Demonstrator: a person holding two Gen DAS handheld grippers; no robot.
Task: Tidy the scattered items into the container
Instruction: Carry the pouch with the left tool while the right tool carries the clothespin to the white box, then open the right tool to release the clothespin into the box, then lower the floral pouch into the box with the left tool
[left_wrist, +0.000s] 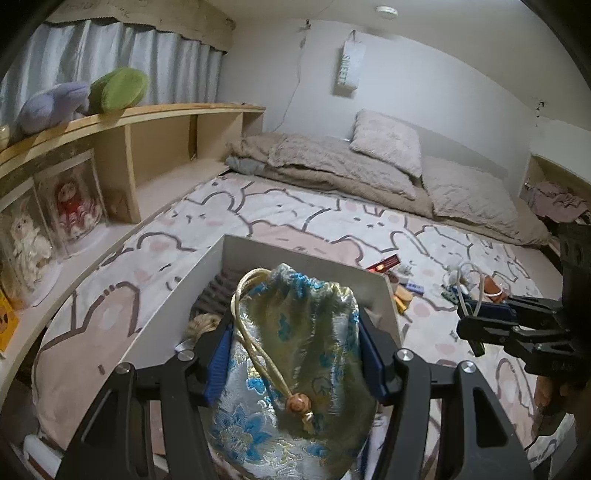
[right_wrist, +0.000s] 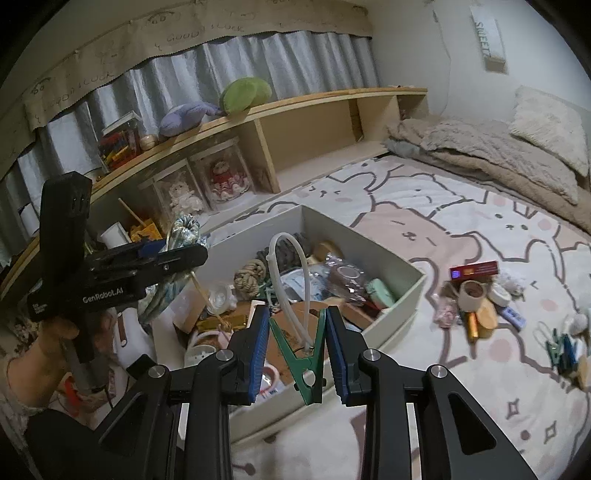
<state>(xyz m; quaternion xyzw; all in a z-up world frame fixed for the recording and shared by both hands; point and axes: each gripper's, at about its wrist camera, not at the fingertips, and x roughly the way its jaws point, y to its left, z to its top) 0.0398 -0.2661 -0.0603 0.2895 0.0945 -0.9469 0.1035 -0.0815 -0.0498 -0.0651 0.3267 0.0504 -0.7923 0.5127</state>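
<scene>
The left hand-held gripper (left_wrist: 291, 354) is clenched on a brocade drawstring pouch (left_wrist: 295, 369), its blue pads pressing both sides of the fabric; the pouch's cord and wooden bead hang down its front. The pouch is held above the near end of the white container (right_wrist: 402, 291), which sits on the bed's patterned cover (right_wrist: 461, 406). The right hand-held gripper (right_wrist: 297, 350) grasps a green clothespin (right_wrist: 301, 365) between its pads, with a white plastic loop (right_wrist: 291, 280) threaded through the clip and arching upward; it too sits over the container's near edge. The container already holds a knotted rope ball (right_wrist: 251, 278), dark yarn and assorted packets. Beyond the container's far side, on the cover, lies a scattered group: a red box (right_wrist: 474, 269), a tape roll (right_wrist: 471, 293), an orange tube, and what appear to be more clips (right_wrist: 561, 352), though blur prevents certainty. A wooden shelf (right_wrist: 314, 107) runs behind the container.
</scene>
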